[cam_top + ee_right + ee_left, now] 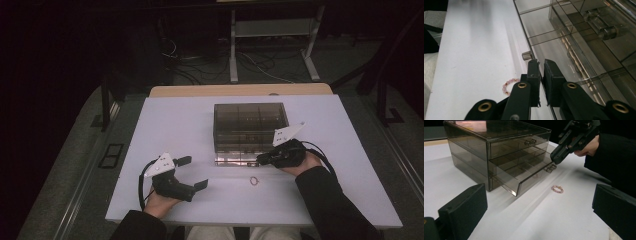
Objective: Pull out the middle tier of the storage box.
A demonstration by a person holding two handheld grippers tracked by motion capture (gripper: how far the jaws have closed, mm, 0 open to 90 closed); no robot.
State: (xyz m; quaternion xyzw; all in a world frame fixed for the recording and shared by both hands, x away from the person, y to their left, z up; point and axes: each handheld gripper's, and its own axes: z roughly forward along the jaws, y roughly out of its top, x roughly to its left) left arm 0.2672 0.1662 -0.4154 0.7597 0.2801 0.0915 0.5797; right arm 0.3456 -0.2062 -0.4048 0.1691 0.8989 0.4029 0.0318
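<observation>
A smoky clear drawer box (250, 120) stands at the table's middle, its bottom drawer (524, 176) pulled partly out. My right gripper (260, 160) sits at that drawer's front, just beside the small handle (527, 55). Its jaws are nearly together, astride the thin clear front wall (541, 62). A ring of pink beads (254, 180) lies on the white table in front of the drawer (557, 189), partly hidden behind my right jaws (509, 85). My left gripper (195, 172) rests open at the front left, nothing between its jaws (539, 205).
The white table top (175, 125) has free room on the left and along the front edge. A wooden strip (240, 90) runs along the far edge. Cables and metal stand legs (270, 55) lie on the dark floor beyond.
</observation>
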